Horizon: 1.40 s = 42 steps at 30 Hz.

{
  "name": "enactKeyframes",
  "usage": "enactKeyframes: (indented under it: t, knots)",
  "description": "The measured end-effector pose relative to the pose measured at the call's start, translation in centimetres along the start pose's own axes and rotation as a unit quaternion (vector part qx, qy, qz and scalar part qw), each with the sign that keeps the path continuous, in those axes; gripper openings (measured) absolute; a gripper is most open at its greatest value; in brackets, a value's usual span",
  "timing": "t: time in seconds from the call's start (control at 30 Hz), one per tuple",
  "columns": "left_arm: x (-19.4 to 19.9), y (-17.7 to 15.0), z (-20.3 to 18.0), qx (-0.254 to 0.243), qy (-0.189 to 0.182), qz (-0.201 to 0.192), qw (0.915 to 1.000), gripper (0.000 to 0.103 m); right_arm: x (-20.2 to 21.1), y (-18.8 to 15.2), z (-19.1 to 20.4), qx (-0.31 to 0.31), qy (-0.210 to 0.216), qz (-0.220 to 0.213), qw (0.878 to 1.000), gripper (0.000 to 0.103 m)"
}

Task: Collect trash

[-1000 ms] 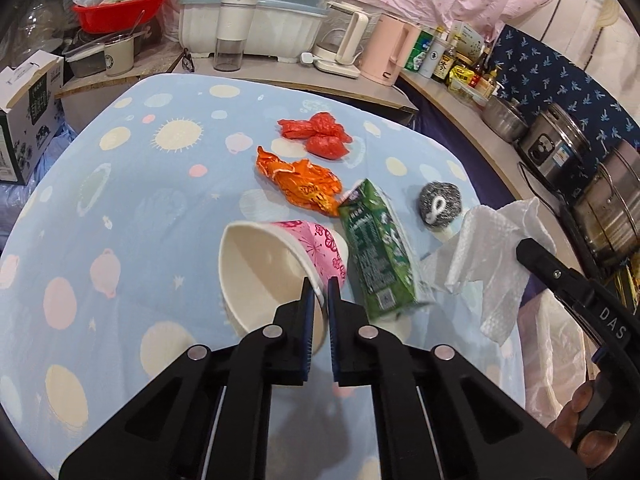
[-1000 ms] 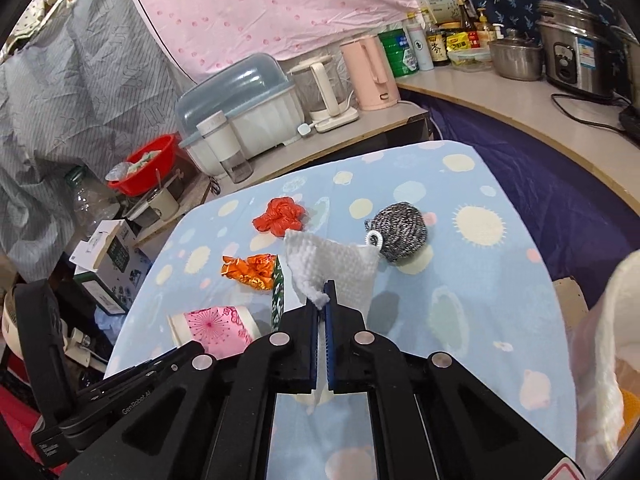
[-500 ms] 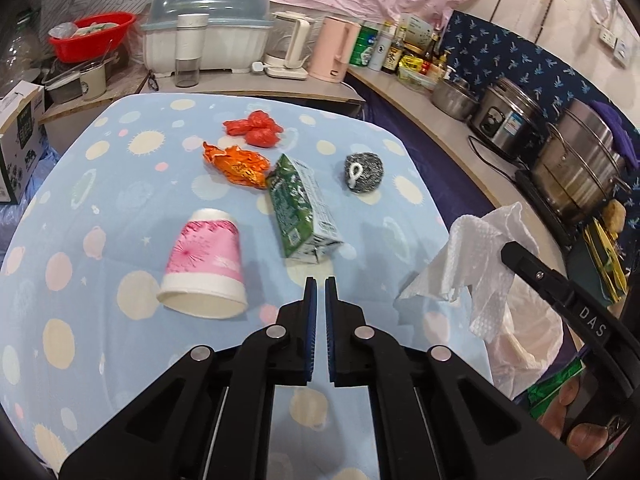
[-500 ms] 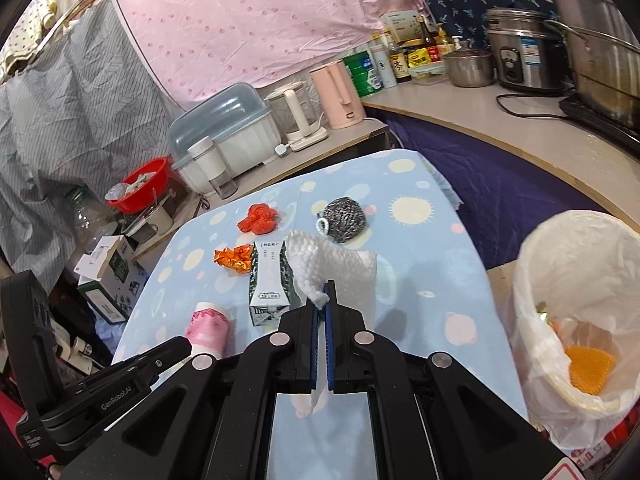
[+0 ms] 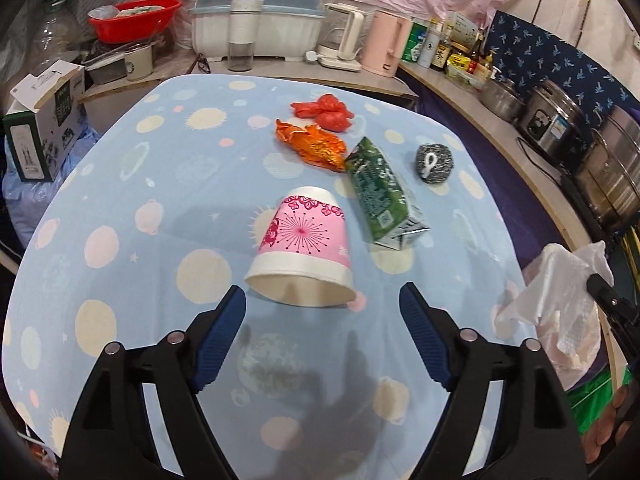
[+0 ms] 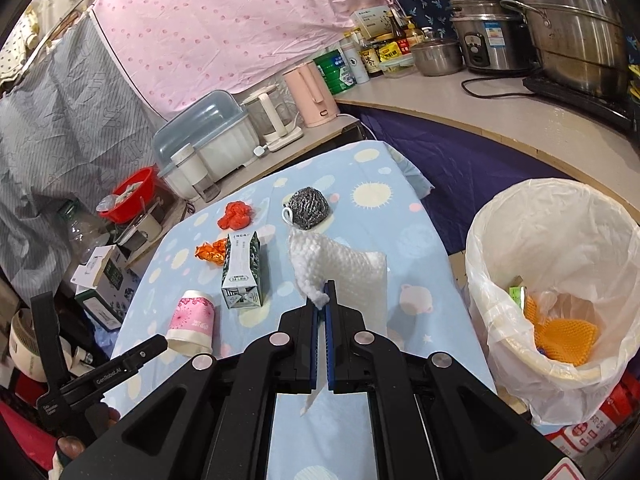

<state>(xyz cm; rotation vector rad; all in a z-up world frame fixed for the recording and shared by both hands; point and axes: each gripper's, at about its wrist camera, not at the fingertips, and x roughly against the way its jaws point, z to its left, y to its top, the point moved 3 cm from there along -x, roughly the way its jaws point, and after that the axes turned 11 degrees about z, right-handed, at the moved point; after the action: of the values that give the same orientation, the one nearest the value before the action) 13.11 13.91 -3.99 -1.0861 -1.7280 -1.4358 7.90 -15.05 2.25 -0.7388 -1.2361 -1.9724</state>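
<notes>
- Kitchen clutter rings a table [image 5: 120, 208] spread with a pale blue cloth printed with cream and pink dots; we start with the view from our left hand.
- Our left gripper [image 5: 322, 308] has nothing between its blue pads, and its jaws are opening wide toward a pink paper cup [image 5: 304, 248] lying on its side just ahead, mouth toward us.
- Beside the cup lies a green carton [image 5: 380, 196]; past it sit an orange wrapper [image 5: 312, 144], a red crumpled bag [image 5: 326, 112] and a steel scourer [image 5: 434, 162]. Print on the carton is too small to read.
- At the right edge, a white paper towel [image 5: 560, 292] hangs from our other tool.
- From our right hand, the right gripper [image 6: 322, 308] is clamped tight on that paper towel [image 6: 340, 272], holding it above the table.
- A bin [image 6: 552, 280] lined with a white bag stands just off the table's right side, well apart from the towel. Orange netting and a few scraps already lie inside.
- We judge the job partly done: the towel is on its way, and five pieces remain on the cloth.
- Readable writing: "GenRobot.AI" on the left tool's arm.
</notes>
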Motion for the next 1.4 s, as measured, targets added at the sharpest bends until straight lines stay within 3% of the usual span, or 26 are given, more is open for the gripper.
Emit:
enactKeyframes:
  t: [0.33,0.47,0.8,0.97,1.4]
  knots:
    - [-5.1,2.1,0.2,-0.011,0.027,0.023,0.9993,0.082,-1.9,0.1,1.0,0.006,-0.006,0.017,1.000,0.003]
    - [-6.5,2.3,0.2,-0.015,0.029,0.041,0.9987,0.074,-2.6,0.1,1.2,0.008,-0.010,0.023,1.000,0.003]
    - [-4.5,1.6,-0.9,-0.026,0.034,0.018,0.9989,0.069,-2.9,0.4,1.5,0.011,-0.007,0.024,1.000,0.003]
    - [-2.0,1.0,-2.1,-0.031,0.019,0.003,0.9993,0.069,-1.6,0.5,1.4,0.010,-0.002,0.011,1.000,0.003]
    - [2.6,-0.4,-10.4,-0.101,-0.028,-0.025,0.9942,0.069,4.4,2.0,-2.0,-0.018,0.007,-0.051,0.998,0.003]
